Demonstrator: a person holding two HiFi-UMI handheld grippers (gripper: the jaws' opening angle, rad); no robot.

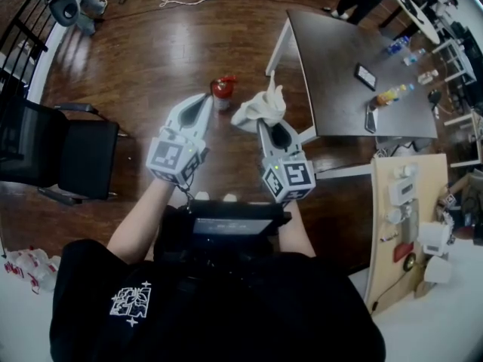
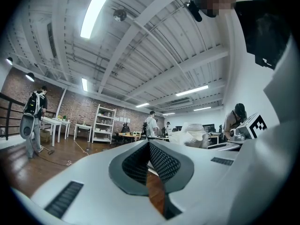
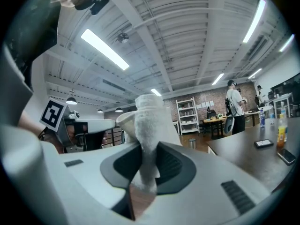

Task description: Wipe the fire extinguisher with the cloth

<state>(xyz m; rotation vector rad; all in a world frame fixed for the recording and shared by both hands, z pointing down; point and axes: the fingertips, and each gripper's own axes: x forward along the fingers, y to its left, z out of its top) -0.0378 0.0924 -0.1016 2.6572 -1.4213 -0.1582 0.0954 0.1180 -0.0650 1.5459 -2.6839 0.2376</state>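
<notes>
Wood floor [image 1: 151, 51] spreads below the person. Nearest, the left tongs [image 1: 204, 104] are closed on nothing. At their 3 o'clock, the right tongs [image 1: 266, 125] pinch a white cloth [image 1: 260, 108]. Just beyond the left tips, at 1 o'clock, the red extinguisher [image 1: 221, 90] stands on the floor. A dark counter [image 1: 339, 74] lies at 2 o'clock.

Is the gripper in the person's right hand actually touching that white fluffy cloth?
Touching. The right gripper view shows the white fluffy cloth pinched between the right gripper's jaws, which are closed on its lower fold.
</notes>
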